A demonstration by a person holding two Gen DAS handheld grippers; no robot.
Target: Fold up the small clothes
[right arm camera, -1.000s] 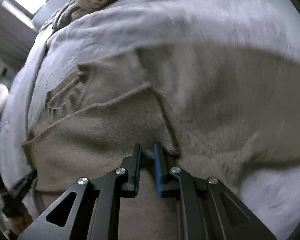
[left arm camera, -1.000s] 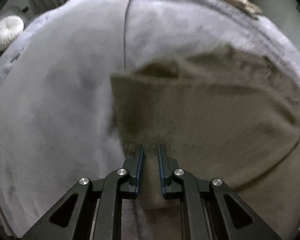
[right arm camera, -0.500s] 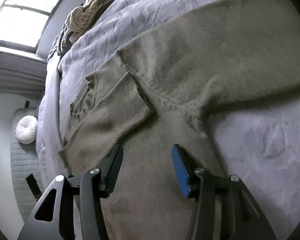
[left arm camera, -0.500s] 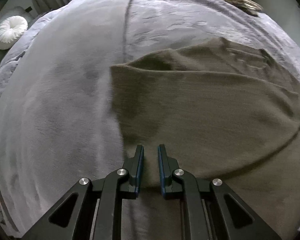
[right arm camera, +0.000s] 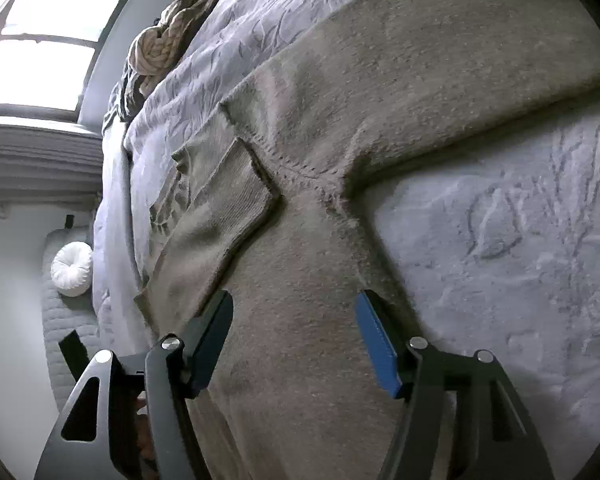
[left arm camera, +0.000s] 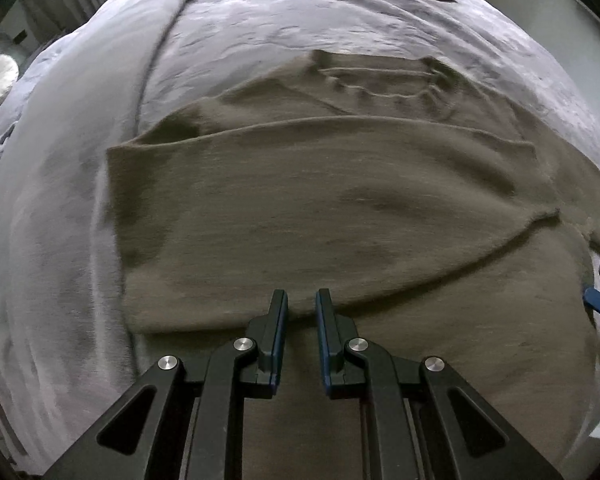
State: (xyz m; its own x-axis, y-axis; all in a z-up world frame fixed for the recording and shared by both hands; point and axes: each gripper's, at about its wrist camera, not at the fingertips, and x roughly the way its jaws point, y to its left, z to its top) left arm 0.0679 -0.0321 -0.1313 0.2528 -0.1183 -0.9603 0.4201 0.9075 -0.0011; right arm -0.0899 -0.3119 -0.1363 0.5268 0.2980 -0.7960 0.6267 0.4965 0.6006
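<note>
Here the left gripper seemingly pinches the sweater; right gripper opening, empty.

both grippers angled down, one pinched, one spreading

my left gripper points steeply down, its jaws drawn nearly together with only a narrow slot between the blue-edged pads. whether cloth is caught in that slot i cannot tell. my right gripper tilts down less steeply, rolled to one side; its jaws are opening wide and the pads press on nothing.

Dim, slightly motion-blurred fisheye views with dark bowed edges; the window glares blown-out white.
</note>
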